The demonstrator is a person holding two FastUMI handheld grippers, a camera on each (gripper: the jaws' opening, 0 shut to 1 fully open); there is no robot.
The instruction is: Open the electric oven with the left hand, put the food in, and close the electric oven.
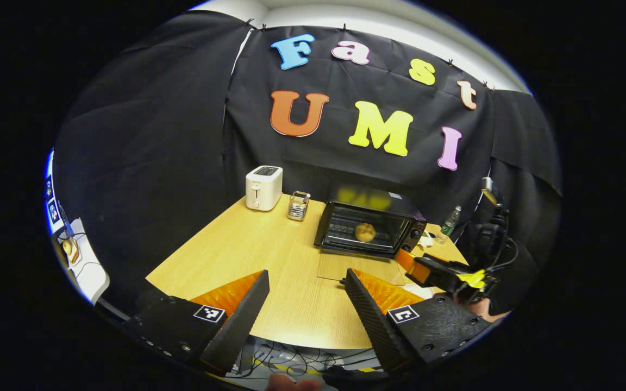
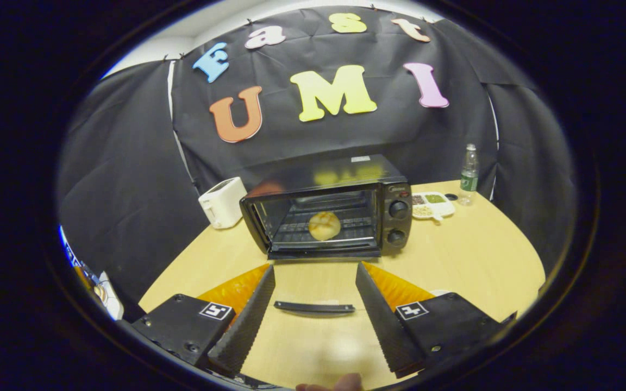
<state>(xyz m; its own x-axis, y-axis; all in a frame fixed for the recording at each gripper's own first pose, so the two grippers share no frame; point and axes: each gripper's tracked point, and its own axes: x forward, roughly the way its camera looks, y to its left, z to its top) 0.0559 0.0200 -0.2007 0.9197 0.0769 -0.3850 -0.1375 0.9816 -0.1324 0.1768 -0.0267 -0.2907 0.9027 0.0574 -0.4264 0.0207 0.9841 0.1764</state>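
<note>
The black electric oven [image 2: 340,214] stands on the wooden table [image 2: 481,255] with its glass door folded down flat, the door handle [image 2: 314,307] lying toward me. A round golden bun [image 2: 324,225] rests on the rack inside. My right gripper [image 2: 314,269] is open just in front of the oven, above the lowered door, and holds nothing. In the left gripper view the oven [image 1: 370,225] and the bun [image 1: 365,232] lie farther off. My left gripper [image 1: 306,277] is open and empty over the table's near part. The right gripper [image 1: 416,266] shows to its right.
A white toaster [image 1: 263,187] and a small glass holder [image 1: 298,205] stand at the table's back left. Right of the oven are a divided snack dish [image 2: 432,203] and a plastic bottle [image 2: 469,174]. Cables lie below the table's near edge [image 1: 302,347].
</note>
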